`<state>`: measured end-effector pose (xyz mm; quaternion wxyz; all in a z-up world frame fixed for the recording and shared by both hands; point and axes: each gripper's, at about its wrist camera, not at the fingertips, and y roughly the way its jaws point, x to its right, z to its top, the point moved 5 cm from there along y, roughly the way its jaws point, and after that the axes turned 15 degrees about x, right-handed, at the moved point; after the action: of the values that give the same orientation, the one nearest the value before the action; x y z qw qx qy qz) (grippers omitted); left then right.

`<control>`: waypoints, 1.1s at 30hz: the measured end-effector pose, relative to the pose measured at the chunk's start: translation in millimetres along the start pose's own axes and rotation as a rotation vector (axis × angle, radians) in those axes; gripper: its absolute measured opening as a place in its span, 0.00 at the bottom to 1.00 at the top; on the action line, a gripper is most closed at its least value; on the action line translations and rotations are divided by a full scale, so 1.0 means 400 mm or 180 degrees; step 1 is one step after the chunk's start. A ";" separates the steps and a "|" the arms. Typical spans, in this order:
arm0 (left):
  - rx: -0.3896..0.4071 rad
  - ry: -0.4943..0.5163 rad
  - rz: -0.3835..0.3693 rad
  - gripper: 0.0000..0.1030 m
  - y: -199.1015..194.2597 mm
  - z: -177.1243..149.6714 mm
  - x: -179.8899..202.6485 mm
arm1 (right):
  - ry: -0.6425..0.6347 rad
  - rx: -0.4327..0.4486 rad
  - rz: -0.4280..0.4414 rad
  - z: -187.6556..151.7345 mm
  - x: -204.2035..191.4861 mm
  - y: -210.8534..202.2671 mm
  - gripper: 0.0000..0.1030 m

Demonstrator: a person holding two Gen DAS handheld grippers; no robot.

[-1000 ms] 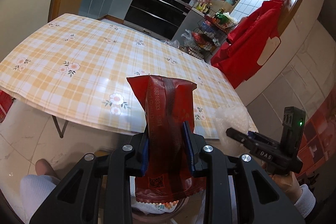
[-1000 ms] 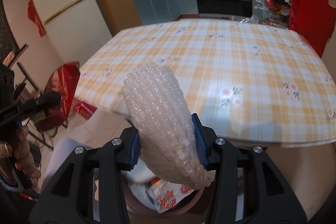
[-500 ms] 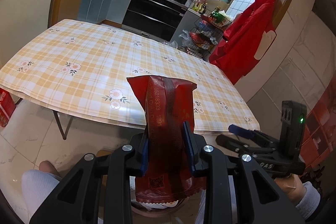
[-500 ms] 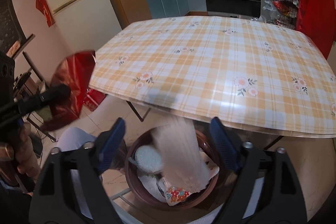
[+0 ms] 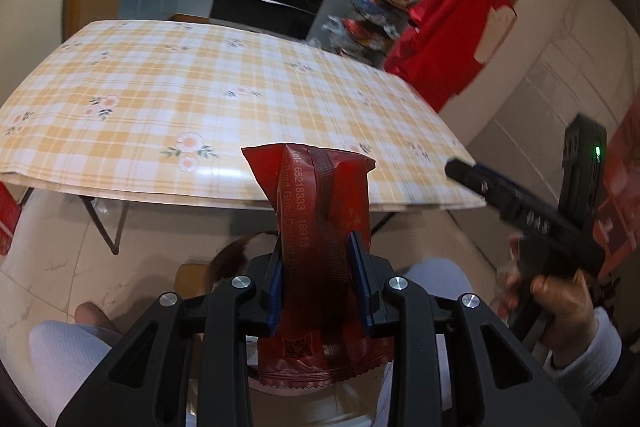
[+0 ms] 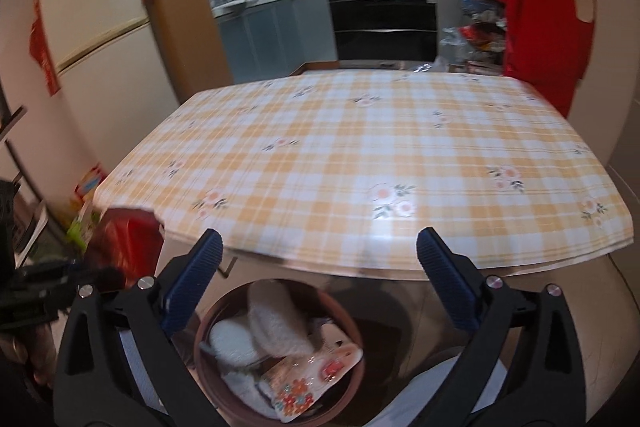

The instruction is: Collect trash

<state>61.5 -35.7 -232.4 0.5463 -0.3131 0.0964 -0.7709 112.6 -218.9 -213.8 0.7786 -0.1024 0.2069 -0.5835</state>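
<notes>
Your left gripper (image 5: 318, 279) is clamped shut on the red wrapper (image 5: 316, 227), which stands upright between the blue pads in the lower middle of the left view, its printed back facing the camera and its crimped bottom edge hanging below the fingers. You hold it out past the near edge of the table (image 5: 208, 99), low over your lap, most likely so it can drop straight down into the bin; from this view only a sliver of brown behind the wrapper hints at the bin, so you cannot confirm the alignment here.

Your right gripper (image 6: 320, 283) is spread wide and holds nothing. Directly below its pads, at the bottom centre of the right view, sits the brown bin (image 6: 208, 323), and the bubble wrap (image 6: 276, 323) lies inside it on top of white scraps and a flowered wrapper (image 6: 308, 383). The open fingers straddling the bin's mouth suggest a release straight over it.

Compared with a second ago, the bubble wrap has left the right fingers: it was pinched upright then, was falling half a second ago, and now rests in the bin. The right fingers have gone from closed to fully apart. The left grip on the red wrapper is unchanged, though the left view has swung so that the table sits higher in the frame and the right gripper (image 5: 520, 203) shows larger at the right edge. The red wrapper looks to be the next piece to go in.
</notes>
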 end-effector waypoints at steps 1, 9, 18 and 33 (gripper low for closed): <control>-0.0042 0.0029 -0.0021 0.28 0.007 -0.006 0.008 | 0.0026 0.0002 -0.0018 -0.001 0.011 -0.001 0.93; -0.0202 0.0145 -0.0154 0.49 0.031 -0.028 0.051 | 0.0157 -0.0018 -0.0109 -0.010 0.056 -0.006 0.93; -0.0073 0.0049 0.0022 0.76 0.020 -0.010 0.021 | 0.0110 -0.0098 -0.0120 -0.026 0.041 0.001 0.93; 0.0568 0.0404 0.0516 0.93 -0.068 0.102 -0.002 | -0.0297 0.0048 -0.0069 0.059 -0.038 -0.034 0.94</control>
<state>64.5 -16.6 -187.5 0.6252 -0.2050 0.0869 -0.7480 107.6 -210.5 -184.1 0.7818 -0.1258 0.1648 -0.5880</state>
